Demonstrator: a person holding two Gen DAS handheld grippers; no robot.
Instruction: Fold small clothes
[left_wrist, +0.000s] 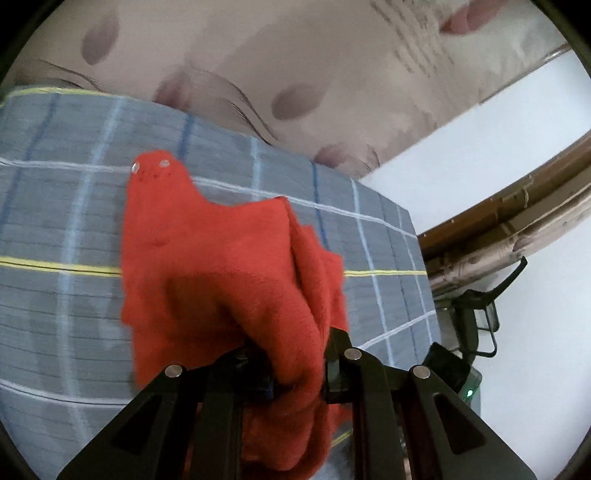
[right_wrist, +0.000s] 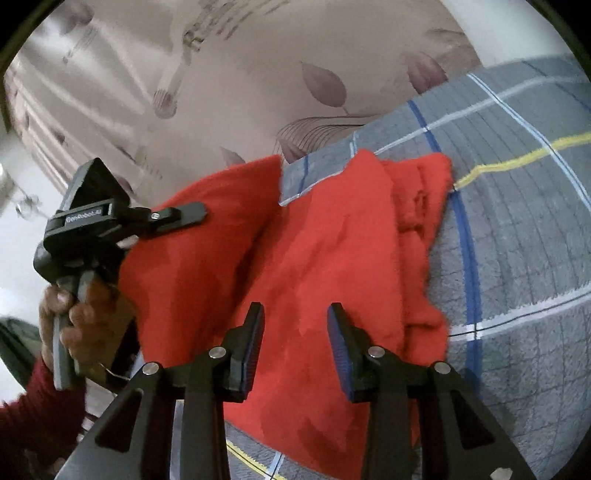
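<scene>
A small red fleece garment lies on a grey checked blanket. My left gripper is shut on a bunched edge of the garment and lifts it off the blanket. In the right wrist view the garment spreads across the blanket, and its left part hangs lifted. My right gripper is open just above the garment's near part, nothing between its fingers. The left gripper shows at the left of that view, held by a hand.
A beige leaf-patterned curtain hangs behind the blanket. The blanket's right edge drops off next to a white wall and a brown wooden frame. A dark device with a green light sits at lower right.
</scene>
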